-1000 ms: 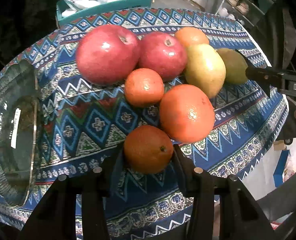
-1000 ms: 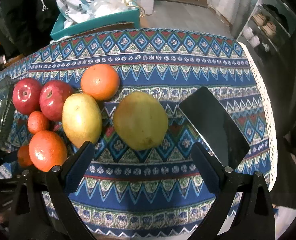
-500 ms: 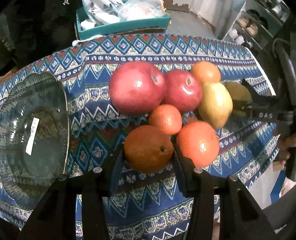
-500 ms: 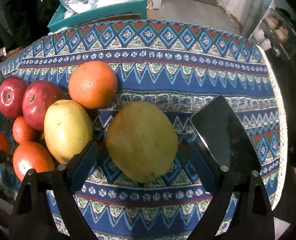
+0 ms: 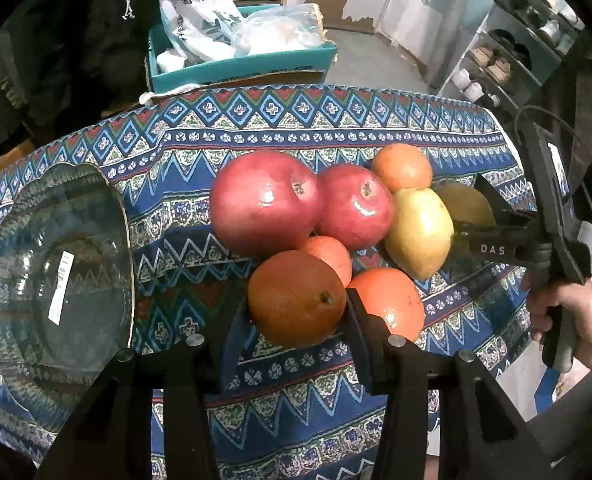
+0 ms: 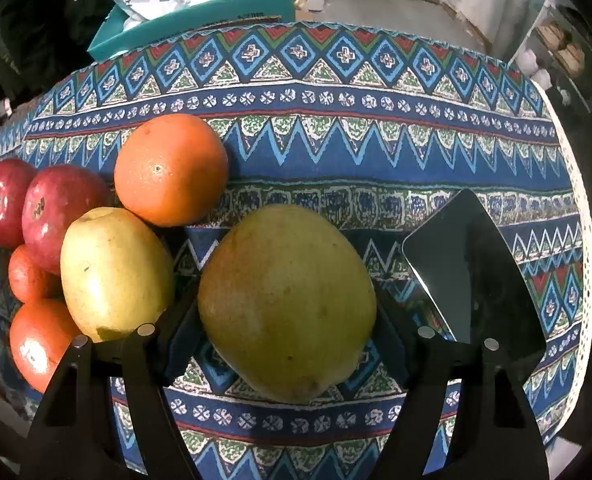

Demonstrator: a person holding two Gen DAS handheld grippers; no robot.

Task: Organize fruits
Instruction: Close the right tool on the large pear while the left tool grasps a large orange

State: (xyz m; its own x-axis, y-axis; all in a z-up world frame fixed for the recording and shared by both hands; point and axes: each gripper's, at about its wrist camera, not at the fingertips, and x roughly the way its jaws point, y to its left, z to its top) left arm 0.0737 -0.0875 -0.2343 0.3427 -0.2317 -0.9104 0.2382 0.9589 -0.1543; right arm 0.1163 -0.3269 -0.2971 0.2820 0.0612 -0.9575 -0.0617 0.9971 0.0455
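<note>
Fruit stock on patterned tablecloth [image 5: 336, 128]: dark orange [image 5: 296, 298], dull rind, stem dimple facing right, clamped between fingers of left gripper [image 5: 293, 334] and raised above the cloth, up from table level a second ago. Green-yellow pear [image 6: 285, 300], mottled skin, sits on the cloth between the jaws of right gripper [image 6: 283, 334], which have narrowed onto its sides since earlier. Clustered alongside: two red apples [image 5: 265, 202], yellow pear [image 5: 418, 232], remaining oranges [image 6: 171, 169]. Glass bowl [image 5: 55, 264], far left: holds only a label sticker. Teal box [image 5: 239, 66] behind table: white bags. Black phone [image 6: 472, 276] beside green-yellow pear.
</note>
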